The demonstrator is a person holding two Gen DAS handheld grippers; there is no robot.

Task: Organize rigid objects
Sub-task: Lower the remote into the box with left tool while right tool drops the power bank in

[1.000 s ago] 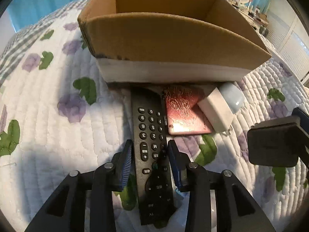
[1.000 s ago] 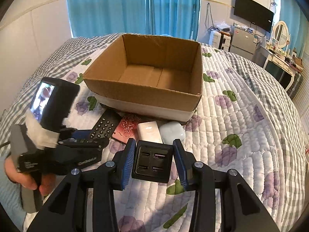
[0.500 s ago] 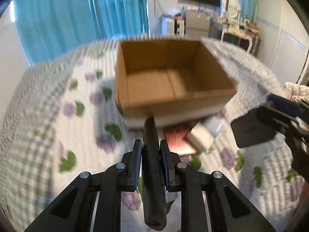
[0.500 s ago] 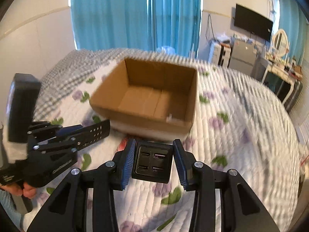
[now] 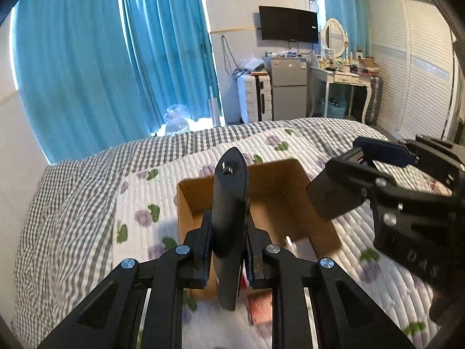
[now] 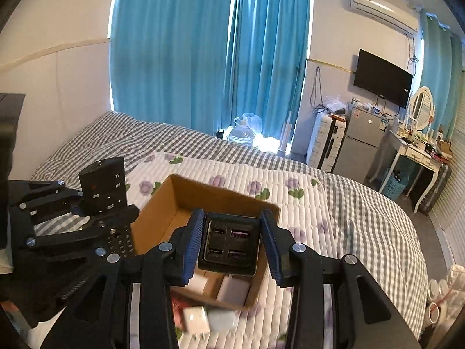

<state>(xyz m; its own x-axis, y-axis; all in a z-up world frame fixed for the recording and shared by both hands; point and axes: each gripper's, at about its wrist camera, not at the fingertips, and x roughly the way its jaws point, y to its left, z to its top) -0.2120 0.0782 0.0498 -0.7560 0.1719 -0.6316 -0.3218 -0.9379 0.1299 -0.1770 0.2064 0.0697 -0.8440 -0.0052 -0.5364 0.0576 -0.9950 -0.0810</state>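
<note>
1. Left wrist view: the left gripper (image 5: 226, 254) pinches a black remote (image 5: 229, 218) across its width, seen edge-on and tipped up, its far end high over the open box (image 5: 186, 203) on the bed (image 5: 87, 180). To do this step well, I would carry the remote forward until its whole length sits over the box floor, lower the far end first, and let go only once it is low and level; dropped from this height it could bounce or land on the rim. The right gripper (image 5: 343, 192) enters from the right holding a dark block, so the two hands should go in one at a time. A reddish item (image 5: 260, 309) lies on the quilt in front of the box, mostly behind the fingers and blurred.

2. Right wrist view: the right gripper (image 6: 231, 242) clamps a black charger (image 6: 229, 242) with four ports facing the camera, held above the box's (image 6: 203, 192) near part. It should clear the near wall before release. The remote (image 6: 104, 186) shows at left in the left gripper (image 6: 96, 218), beside the box. White pieces (image 6: 194, 321) lie at the box's near edge; whether inside or outside it I cannot tell, and the box floor is largely hidden.
</note>
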